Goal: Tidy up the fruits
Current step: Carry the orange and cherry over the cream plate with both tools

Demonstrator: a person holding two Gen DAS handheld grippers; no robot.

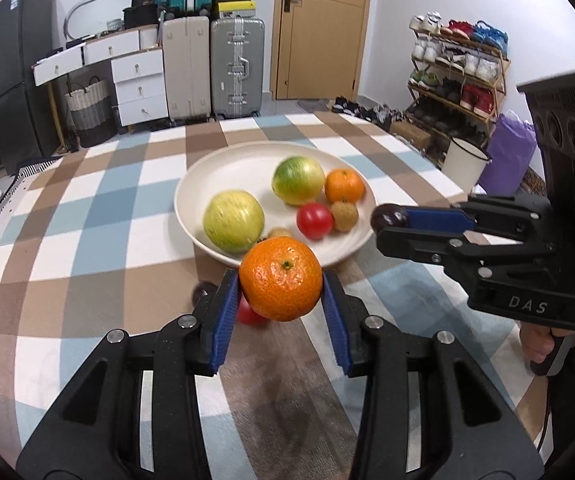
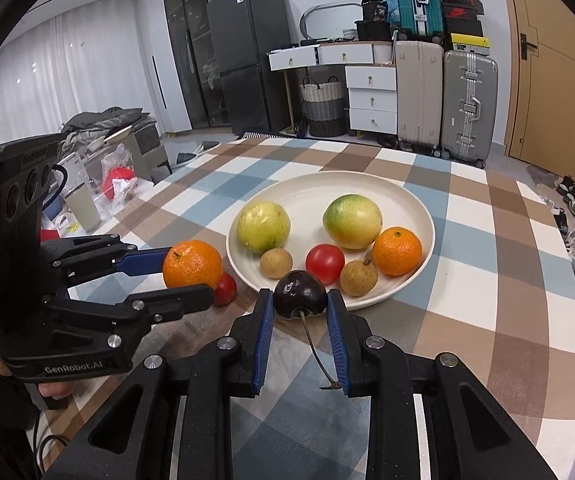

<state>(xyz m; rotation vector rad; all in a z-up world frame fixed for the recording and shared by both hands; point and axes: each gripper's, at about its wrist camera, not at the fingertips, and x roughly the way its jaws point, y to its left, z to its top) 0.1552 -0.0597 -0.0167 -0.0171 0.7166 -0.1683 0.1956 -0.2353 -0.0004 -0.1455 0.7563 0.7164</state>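
My left gripper (image 1: 281,290) is shut on an orange mandarin (image 1: 280,279) and holds it just short of the near rim of the cream plate (image 1: 223,168). The mandarin also shows in the right wrist view (image 2: 192,264). My right gripper (image 2: 300,300) is shut on a dark cherry (image 2: 300,294) with its stem hanging down, at the plate's (image 2: 415,208) near edge. The cherry shows in the left wrist view (image 1: 387,217). On the plate lie two green-yellow fruits (image 2: 262,226) (image 2: 352,221), a second mandarin (image 2: 397,251), a red tomato (image 2: 324,263) and two brown longans (image 2: 275,263) (image 2: 358,278).
A small red fruit (image 2: 225,288) and a dark fruit (image 1: 202,292) lie on the checked tablecloth (image 2: 487,280) under the left gripper. Cups and bags (image 2: 87,204) stand off the table's left edge. Suitcases (image 2: 467,104), drawers and a shoe rack (image 1: 459,68) stand beyond the table.
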